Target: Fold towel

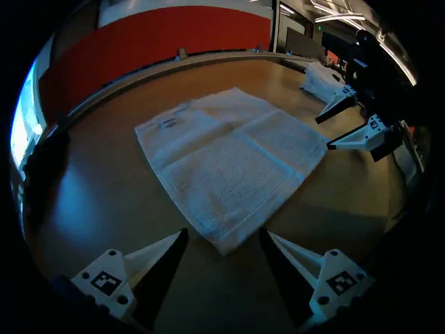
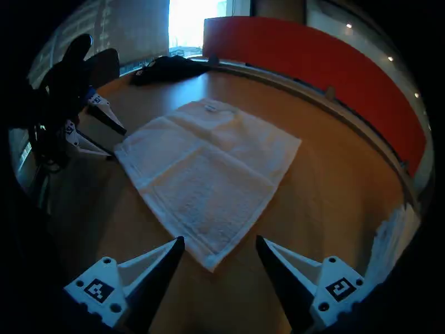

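A white towel (image 1: 228,161) lies spread flat on the wooden table (image 1: 100,195), a small label near its far corner. In the left gripper view my left gripper (image 1: 222,236) stands open, its fingertips to either side of the towel's near corner. The right gripper (image 1: 327,133) shows at the right of that view, open, beside the towel's right corner. In the right gripper view the towel (image 2: 208,172) lies ahead, and my right gripper (image 2: 219,242) is open around its near corner. The left gripper (image 2: 114,142) hangs open at the towel's left corner.
A red panel (image 1: 161,42) runs behind the table's far edge. A folded white cloth (image 1: 322,80) lies at the far right of the table. A dark bundle (image 2: 167,67) sits at the table's far end near a bright window (image 2: 194,22). Bare wood surrounds the towel.
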The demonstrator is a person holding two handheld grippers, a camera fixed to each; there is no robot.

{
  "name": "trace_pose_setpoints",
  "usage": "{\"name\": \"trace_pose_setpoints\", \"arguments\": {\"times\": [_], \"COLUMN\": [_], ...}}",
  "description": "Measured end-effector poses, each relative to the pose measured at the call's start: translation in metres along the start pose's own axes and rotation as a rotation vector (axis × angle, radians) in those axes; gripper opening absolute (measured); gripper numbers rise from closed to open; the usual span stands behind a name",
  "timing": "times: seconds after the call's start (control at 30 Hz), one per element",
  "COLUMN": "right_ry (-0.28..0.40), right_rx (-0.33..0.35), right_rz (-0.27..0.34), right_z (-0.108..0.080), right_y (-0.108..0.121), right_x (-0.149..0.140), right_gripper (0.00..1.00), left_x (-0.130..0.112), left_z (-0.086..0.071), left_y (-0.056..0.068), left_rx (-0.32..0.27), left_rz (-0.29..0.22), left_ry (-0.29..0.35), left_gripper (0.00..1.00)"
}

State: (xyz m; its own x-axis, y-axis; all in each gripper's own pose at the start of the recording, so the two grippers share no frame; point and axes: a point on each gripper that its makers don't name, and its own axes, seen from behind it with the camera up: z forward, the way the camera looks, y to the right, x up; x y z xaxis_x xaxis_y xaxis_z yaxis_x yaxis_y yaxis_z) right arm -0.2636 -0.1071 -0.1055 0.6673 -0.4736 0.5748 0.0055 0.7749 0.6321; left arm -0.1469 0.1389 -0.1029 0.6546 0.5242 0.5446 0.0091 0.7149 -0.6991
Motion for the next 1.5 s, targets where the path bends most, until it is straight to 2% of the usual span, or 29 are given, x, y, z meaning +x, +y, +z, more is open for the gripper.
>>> {"name": "trace_pose_setpoints", "arguments": {"times": [0.27,0.7,1.33,1.5], "right_ry": [-0.021,-0.024,-0.029,-0.031], "right_rx": [0.010,0.048,0.069,0.070], "right_rz": [0.014,0.016,-0.010,-0.004], "right_z": [0.003,0.003,0.001,0.001], "right_y": [-0.001,-0.008,-0.008,-0.008], "right_x": [-0.008,-0.012,-0.014,-0.014], "right_gripper": [0.90,0.69,0.66,0.50], "left_x": [-0.003,-0.004,-0.004,-0.004], "left_z": [0.002,0.003,0.004,0.004], "left_y": [0.001,0.000,0.001,0.002], "left_rx": [0.003,0.006,0.013,0.015], "left_rz": [0.005,0.011,0.009,0.009], "left_ry": [-0.013,-0.023,-0.027,-0.028], "left_gripper": [0.94,0.90,0.88,0.78]}}
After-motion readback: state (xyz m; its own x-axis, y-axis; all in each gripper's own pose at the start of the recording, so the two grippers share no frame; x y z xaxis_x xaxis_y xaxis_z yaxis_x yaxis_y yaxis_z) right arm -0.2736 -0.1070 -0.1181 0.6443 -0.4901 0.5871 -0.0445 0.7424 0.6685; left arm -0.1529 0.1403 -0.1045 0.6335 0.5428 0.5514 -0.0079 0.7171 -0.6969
